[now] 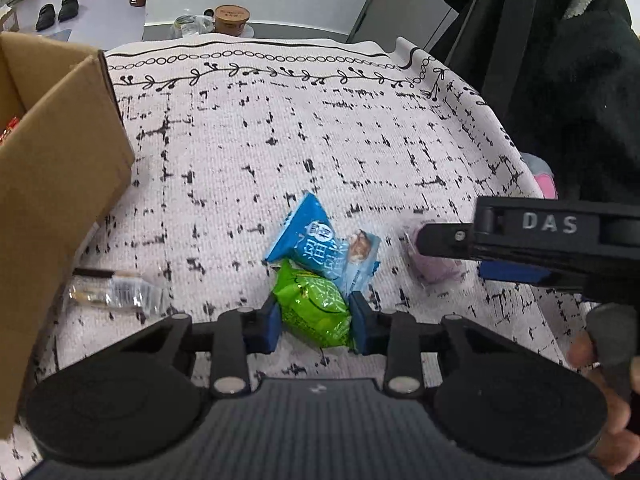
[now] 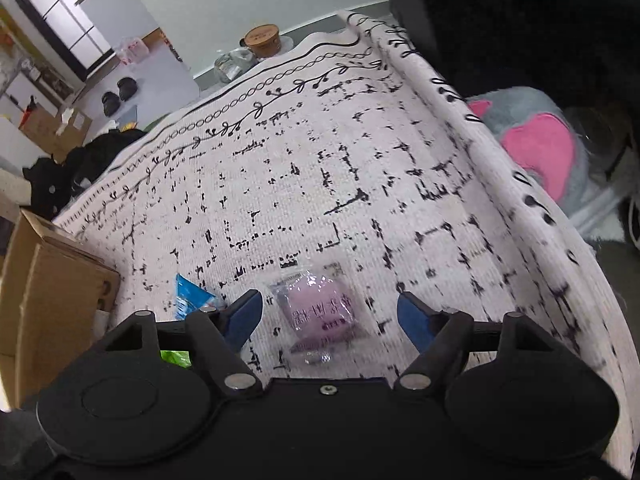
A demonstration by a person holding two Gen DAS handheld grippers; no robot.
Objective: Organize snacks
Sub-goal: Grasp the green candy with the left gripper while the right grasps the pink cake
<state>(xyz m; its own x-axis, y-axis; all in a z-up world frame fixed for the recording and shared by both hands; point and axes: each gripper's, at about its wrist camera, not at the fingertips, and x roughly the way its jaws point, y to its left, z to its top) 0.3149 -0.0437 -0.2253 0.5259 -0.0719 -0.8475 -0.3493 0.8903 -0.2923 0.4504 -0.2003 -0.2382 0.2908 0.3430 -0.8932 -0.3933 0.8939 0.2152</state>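
My left gripper is shut on a green snack packet that lies on the patterned cloth. A blue snack packet lies just beyond the green one, overlapping it. My right gripper is open, its blue pads on either side of a pink snack in a clear wrapper; it also shows at the right of the left wrist view, over the pink snack. A cardboard box stands open at the left.
A clear-wrapped snack with sticks lies by the box. A brown cup and a jar stand past the cloth's far edge. A dark coat hangs at the right. A grey and pink plush lies beyond the right edge.
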